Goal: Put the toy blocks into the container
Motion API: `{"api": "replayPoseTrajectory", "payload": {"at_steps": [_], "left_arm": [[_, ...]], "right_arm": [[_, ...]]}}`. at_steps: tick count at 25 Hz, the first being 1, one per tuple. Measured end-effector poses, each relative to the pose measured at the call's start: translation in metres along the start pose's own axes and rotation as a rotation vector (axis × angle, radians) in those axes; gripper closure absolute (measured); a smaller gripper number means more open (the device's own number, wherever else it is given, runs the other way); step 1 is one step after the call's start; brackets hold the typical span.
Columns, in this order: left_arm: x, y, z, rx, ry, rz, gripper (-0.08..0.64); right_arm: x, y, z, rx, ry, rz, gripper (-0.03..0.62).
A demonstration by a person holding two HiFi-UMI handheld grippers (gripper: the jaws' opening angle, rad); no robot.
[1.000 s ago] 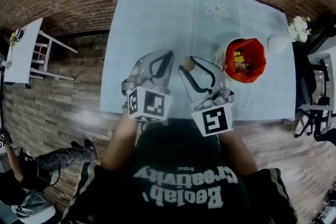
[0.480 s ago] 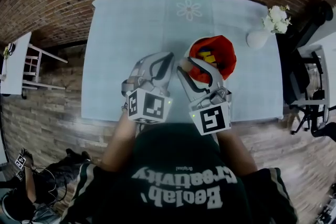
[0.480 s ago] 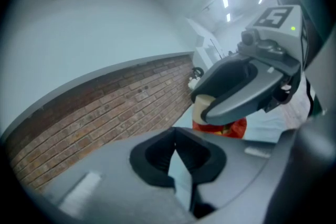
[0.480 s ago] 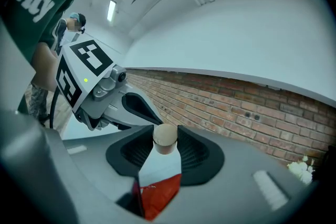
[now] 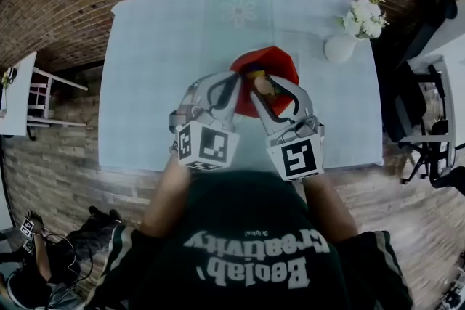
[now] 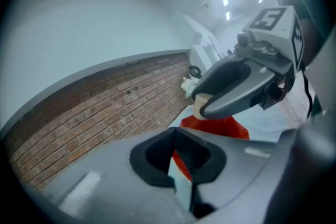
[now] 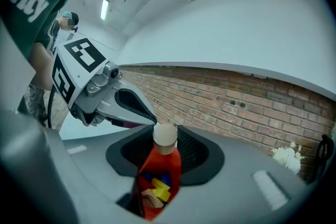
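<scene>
In the head view a red container (image 5: pixel 282 66) stands on the pale blue table (image 5: pixel 156 76) with coloured blocks inside. My right gripper (image 5: pixel 263 85) is shut on a beige wooden block (image 5: pixel 261 86) over the container's near part. The right gripper view has the same block (image 7: pixel 165 134) at my jaw tips, and below it the red container (image 7: pixel 157 176) holding yellow, blue and wooden blocks. My left gripper (image 5: pixel 232 78) is shut and holds nothing, just left of the container's rim. In the left gripper view the right gripper (image 6: pixel 239 86) carries the block (image 6: pixel 200 106) above the container (image 6: pixel 216 126).
A white vase (image 5: pixel 338 49) with white flowers stands on the table to the right of the container. A faint flower print (image 5: pixel 240 11) marks the cloth farther back. Brick floor surrounds the table, with white furniture (image 5: pixel 18 94) at left and dark chairs (image 5: pixel 429 127) at right.
Both grippers have travelled sideways to the container. It was off to their right and now lies under their tips. The right gripper still grips the block.
</scene>
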State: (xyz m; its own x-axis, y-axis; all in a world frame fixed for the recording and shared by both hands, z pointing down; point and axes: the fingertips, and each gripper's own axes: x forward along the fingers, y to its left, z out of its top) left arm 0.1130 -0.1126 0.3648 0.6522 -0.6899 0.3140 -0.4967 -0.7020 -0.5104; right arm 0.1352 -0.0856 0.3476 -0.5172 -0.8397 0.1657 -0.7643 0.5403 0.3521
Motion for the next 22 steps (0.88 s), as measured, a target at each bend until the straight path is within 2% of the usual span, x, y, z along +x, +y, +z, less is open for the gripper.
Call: {"api": "replayPoseTrajectory", "payload": {"at_steps": [10, 13, 17, 22], "left_arm": [[0.011, -0.007, 0.002, 0.004, 0.032, 0.017, 0.557], [0.012, -0.008, 0.0, 0.003, 0.04, 0.023, 0.557], [0.012, -0.007, -0.005, 0.004, 0.055, 0.028, 0.557], [0.013, -0.003, -0.005, 0.0, 0.055, 0.033, 0.557]], "right_arm": [[-0.001, -0.007, -0.02, 0.018, 0.014, 0.032, 0.445], [0.005, -0.009, -0.03, 0.045, 0.044, 0.036, 0.443], [0.011, -0.009, -0.036, 0.049, 0.068, 0.05, 0.364], [0.014, -0.006, -0.036, 0.044, 0.069, 0.069, 0.362]]}}
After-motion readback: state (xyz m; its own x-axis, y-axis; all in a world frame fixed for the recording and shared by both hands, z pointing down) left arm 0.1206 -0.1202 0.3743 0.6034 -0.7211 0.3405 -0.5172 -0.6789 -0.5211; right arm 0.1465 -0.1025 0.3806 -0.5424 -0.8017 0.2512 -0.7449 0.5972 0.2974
